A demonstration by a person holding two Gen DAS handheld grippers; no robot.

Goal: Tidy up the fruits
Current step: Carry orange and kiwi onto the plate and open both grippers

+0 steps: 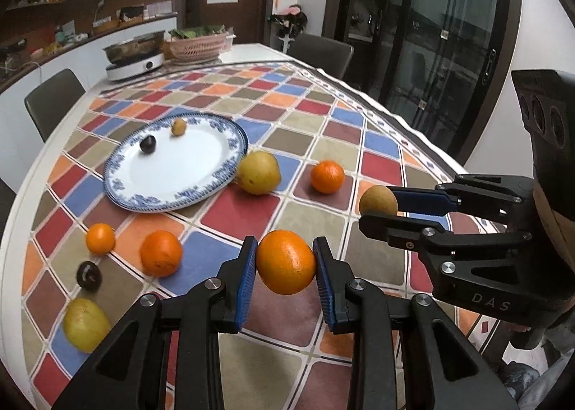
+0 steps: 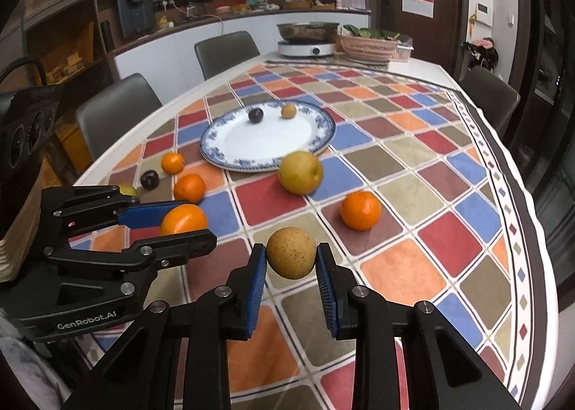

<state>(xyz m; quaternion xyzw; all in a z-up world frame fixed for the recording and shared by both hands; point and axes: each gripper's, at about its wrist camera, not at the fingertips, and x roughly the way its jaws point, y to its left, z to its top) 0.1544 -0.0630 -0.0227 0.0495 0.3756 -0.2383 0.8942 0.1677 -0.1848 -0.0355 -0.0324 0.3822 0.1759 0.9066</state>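
My left gripper (image 1: pixel 285 262) is shut on an orange (image 1: pixel 286 262) and holds it above the table; it also shows in the right wrist view (image 2: pixel 183 219). My right gripper (image 2: pixel 291 258) is shut on a small brown speckled fruit (image 2: pixel 291 257), also above the table, seen in the left wrist view (image 1: pixel 378 200). A blue-rimmed white plate (image 1: pixel 172 172) lies ahead with a dark plum (image 1: pixel 147 144) and a small brown fruit (image 1: pixel 178 126) on it. A yellow pear (image 1: pixel 258 172) touches the plate's near rim.
Loose on the checkered tablecloth (image 1: pixel 381 158): an orange (image 1: pixel 327 177) on the right, two oranges (image 1: pixel 161 253), a dark plum (image 1: pixel 88 275) and a yellow pear (image 1: pixel 86 324) on the left. An induction cooker with a pot (image 1: pixel 134 57) and a pink basket (image 1: pixel 197 45) stand at the far end. Chairs surround the table.
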